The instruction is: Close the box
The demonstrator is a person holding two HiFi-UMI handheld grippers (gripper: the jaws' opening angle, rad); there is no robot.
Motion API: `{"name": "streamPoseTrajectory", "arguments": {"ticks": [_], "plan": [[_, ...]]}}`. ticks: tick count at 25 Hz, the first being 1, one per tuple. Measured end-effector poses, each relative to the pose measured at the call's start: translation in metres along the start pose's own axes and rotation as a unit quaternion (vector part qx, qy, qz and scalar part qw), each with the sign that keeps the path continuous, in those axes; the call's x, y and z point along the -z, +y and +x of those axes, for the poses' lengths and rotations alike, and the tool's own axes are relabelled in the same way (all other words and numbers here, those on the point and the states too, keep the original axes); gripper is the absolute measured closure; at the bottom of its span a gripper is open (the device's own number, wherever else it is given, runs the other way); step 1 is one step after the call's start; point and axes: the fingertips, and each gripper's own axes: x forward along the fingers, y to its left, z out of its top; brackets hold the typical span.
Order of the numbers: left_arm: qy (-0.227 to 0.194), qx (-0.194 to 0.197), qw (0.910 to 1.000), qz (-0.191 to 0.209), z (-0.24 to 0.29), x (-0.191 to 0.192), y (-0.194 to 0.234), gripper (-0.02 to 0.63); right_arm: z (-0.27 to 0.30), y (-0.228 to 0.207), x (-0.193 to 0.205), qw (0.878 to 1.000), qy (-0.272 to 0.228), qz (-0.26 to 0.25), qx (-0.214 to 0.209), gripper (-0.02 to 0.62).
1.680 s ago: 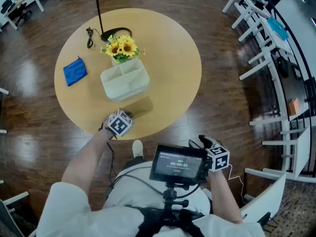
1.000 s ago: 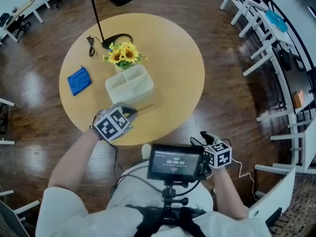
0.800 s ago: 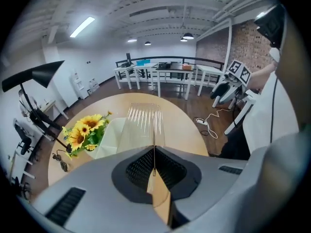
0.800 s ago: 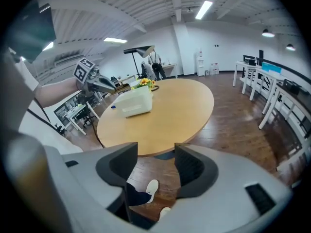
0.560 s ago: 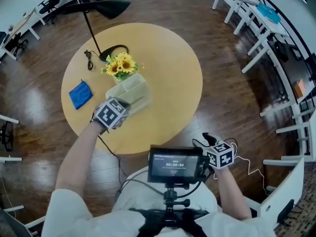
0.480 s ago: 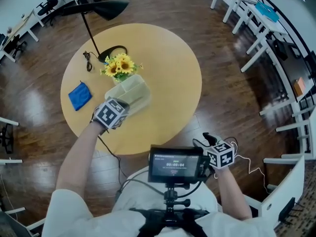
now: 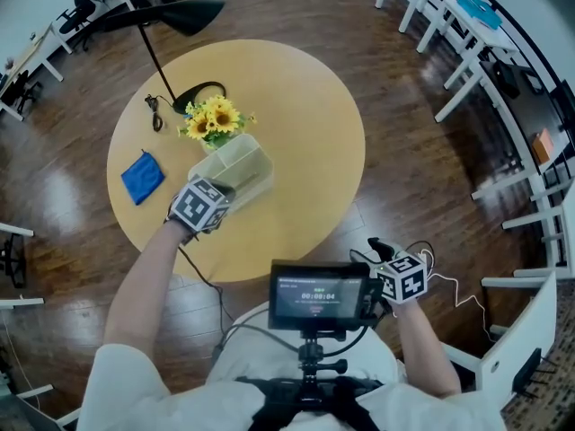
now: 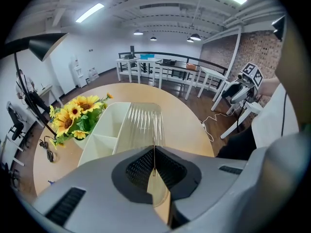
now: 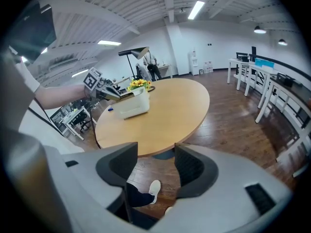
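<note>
A cream box (image 7: 225,157) with divided compartments stands open on the round wooden table (image 7: 305,106). Its clear ribbed lid (image 8: 142,123) slants up over the box's right half (image 8: 104,130). My left gripper (image 8: 154,165) is shut on the lid's near edge; in the head view it (image 7: 225,190) hovers at the box's near side. My right gripper (image 7: 375,250) is off the table by my waist, open with nothing in it (image 9: 153,169). From the right gripper view the box (image 9: 131,104) shows far off.
Yellow sunflowers (image 7: 211,119) stand just behind the box. A blue cloth (image 7: 141,178) lies to the left, with a black lamp (image 7: 171,14) and a cable (image 7: 153,113) at the back. A monitor (image 7: 319,292) hangs at my chest. White desks (image 7: 467,25) stand at the right.
My left gripper went from the table's near edge to the lid lying beside the box, shut on it and swung it up over the box. The right gripper stayed by my waist.
</note>
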Motion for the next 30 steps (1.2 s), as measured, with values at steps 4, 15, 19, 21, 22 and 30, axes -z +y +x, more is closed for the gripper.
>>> {"name": "streamPoseTrajectory", "arguments": {"ticks": [4, 15, 19, 21, 22, 30], "plan": [[-0.002, 0.004, 1.0, -0.005, 0.001, 0.0, 0.0, 0.601, 0.001, 0.005, -0.008, 1.0, -0.003, -0.003, -0.003, 0.348], [0.003, -0.002, 1.0, -0.003, 0.001, 0.0, 0.001, 0.6, 0.003, 0.001, -0.002, 1.0, -0.001, -0.003, -0.003, 0.348], [0.002, -0.019, 0.9998, 0.0, 0.0, 0.001, 0.003, 0.581, 0.002, 0.0, -0.001, 1.0, 0.0, -0.005, -0.006, 0.348], [-0.003, -0.023, 0.9997, -0.004, -0.003, -0.003, 0.004, 0.525, 0.001, 0.001, -0.001, 1.0, 0.0, -0.008, -0.009, 0.348], [-0.005, -0.026, 0.9996, -0.007, -0.005, -0.004, 0.004, 0.525, 0.001, 0.001, -0.001, 1.0, 0.0, -0.011, -0.012, 0.348], [-0.06, -0.089, 0.9933, -0.044, -0.056, -0.023, -0.012, 0.52, -0.01, -0.004, 0.002, 0.998, -0.002, -0.04, -0.037, 0.348]]}}
